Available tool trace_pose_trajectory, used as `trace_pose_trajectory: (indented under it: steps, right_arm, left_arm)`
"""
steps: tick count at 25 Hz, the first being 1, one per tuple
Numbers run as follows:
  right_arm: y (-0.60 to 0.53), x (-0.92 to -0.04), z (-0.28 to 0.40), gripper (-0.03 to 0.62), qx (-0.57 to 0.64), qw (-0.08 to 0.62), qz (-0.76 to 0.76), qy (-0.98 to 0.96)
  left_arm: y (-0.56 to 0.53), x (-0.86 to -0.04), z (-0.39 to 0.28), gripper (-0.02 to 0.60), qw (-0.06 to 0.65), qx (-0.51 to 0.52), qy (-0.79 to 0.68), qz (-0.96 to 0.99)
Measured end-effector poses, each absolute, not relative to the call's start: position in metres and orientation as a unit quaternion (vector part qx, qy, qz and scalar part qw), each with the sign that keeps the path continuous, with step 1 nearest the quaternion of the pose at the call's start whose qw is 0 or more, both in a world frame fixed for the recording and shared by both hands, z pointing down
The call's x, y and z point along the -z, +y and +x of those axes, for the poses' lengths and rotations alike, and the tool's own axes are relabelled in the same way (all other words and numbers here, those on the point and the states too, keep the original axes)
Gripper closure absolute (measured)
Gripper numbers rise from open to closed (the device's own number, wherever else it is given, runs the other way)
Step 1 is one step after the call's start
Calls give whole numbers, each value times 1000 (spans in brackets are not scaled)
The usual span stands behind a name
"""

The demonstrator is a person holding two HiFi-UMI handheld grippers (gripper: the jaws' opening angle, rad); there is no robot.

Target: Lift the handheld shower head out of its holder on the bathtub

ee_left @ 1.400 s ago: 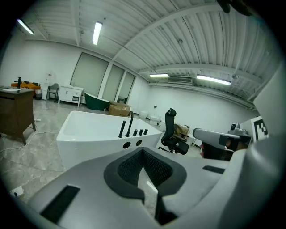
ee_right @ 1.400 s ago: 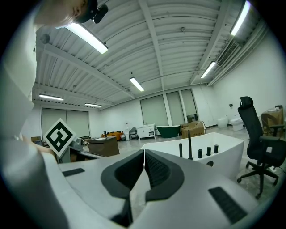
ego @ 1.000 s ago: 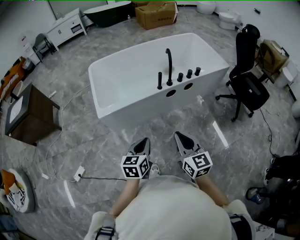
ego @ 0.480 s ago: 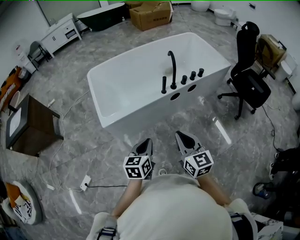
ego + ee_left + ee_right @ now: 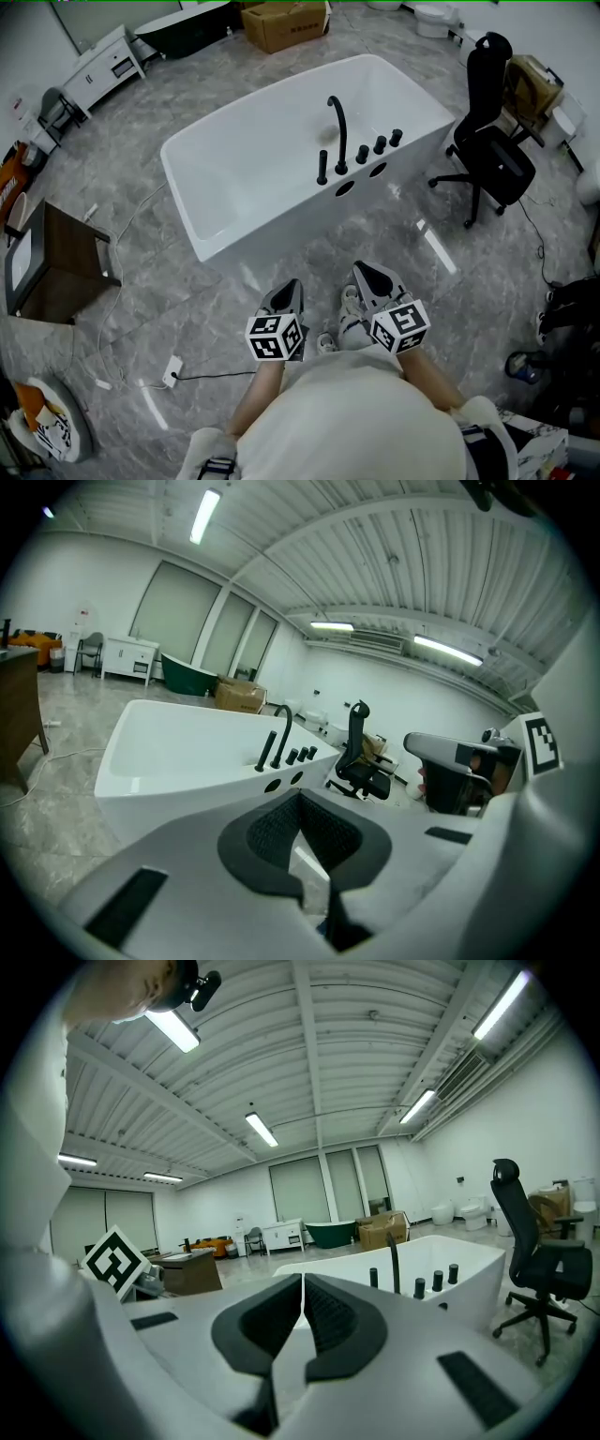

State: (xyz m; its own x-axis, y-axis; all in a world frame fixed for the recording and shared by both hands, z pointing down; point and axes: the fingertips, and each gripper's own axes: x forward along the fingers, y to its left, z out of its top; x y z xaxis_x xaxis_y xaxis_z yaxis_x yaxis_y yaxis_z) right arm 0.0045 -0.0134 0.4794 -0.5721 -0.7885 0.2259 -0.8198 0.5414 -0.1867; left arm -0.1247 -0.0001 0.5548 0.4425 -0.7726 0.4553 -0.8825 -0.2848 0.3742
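The white bathtub [image 5: 234, 178] stands on the grey marble floor ahead of me. On its near rim the black handheld shower head [image 5: 322, 167] stands upright in its holder. It is just left of the curved black spout [image 5: 336, 127] and three black knobs [image 5: 379, 145]. My left gripper [image 5: 289, 284] and right gripper [image 5: 367, 272] hang side by side close to my body, well short of the tub, both shut and empty. The shower head [image 5: 267, 752] shows far off past the left gripper [image 5: 300, 797]. The right gripper [image 5: 303, 1279] also has the shower head [image 5: 373, 1279] in the distance.
A black office chair [image 5: 492, 141] stands right of the tub. A brown desk [image 5: 56, 272] is at the left. A cable and socket strip [image 5: 172, 372] lie on the floor at my near left. A cardboard box [image 5: 281, 23] and a dark tub [image 5: 183, 23] sit far back.
Both grippers have advanced with the person toward the tub, which now sits slightly nearer and more to the left in the head view. A shoe now shows between the grippers.
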Motion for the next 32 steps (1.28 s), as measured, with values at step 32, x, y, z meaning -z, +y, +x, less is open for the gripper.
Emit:
trace_pose_trajectory:
  steps: [32]
  right_arm:
    - [-258,-494,16,572,-115,86,398,-906]
  left_arm:
    - [-217,-552,-102,561,304,-74,-565,764]
